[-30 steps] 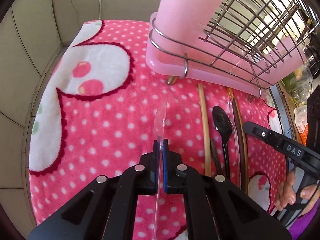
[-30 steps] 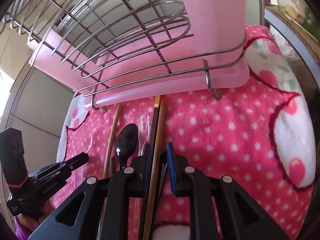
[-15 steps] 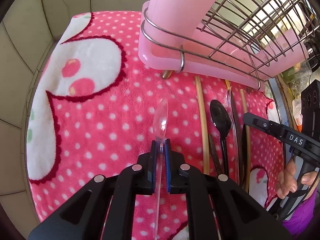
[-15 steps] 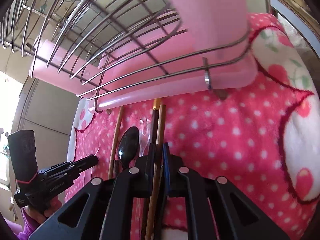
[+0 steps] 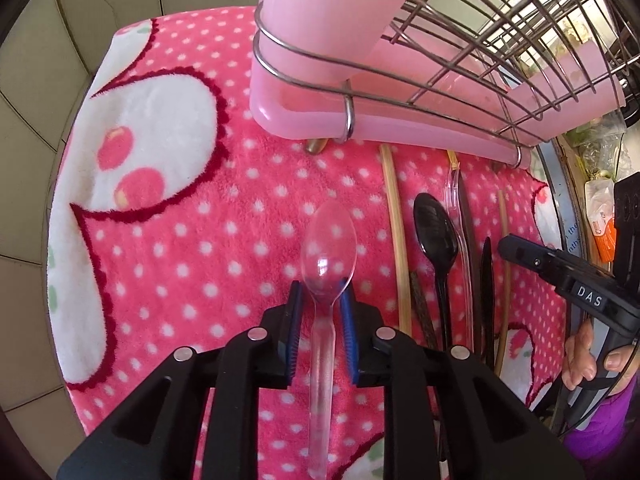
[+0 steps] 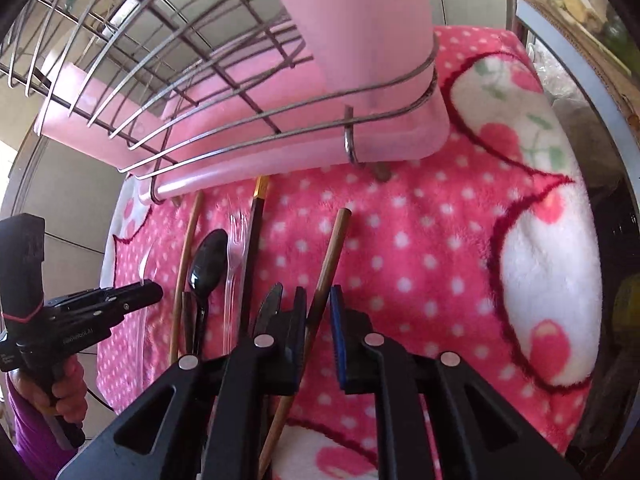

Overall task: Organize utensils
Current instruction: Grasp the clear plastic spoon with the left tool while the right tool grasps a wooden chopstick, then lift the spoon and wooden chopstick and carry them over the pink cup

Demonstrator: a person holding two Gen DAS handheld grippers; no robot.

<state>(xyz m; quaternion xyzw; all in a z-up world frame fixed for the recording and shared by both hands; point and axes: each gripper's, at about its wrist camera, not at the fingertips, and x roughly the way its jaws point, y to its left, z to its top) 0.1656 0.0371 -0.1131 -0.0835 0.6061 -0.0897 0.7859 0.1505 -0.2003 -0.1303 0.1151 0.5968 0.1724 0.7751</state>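
Utensils: laid in a row on my pink dotted blanket (image 5: pixel 192 240), in front of the dish rack (image 5: pixel 460 80).
Clear spoon (image 5: pixel 328 248): flat between my left gripper (image 5: pixel 320 308) jaws, which are opening (pads just off it).
Brown chopstick (image 6: pixel 326 276): between my right gripper (image 6: pixel 318 312) jaws, opening too; contact unclear.
Black spoon (image 5: pixel 436 232): beside them.

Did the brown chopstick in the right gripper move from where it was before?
Yes. The brown chopstick lay against the black chopstick; now it has swung right, apart from it, tilted between the opening right hand-held gripper.
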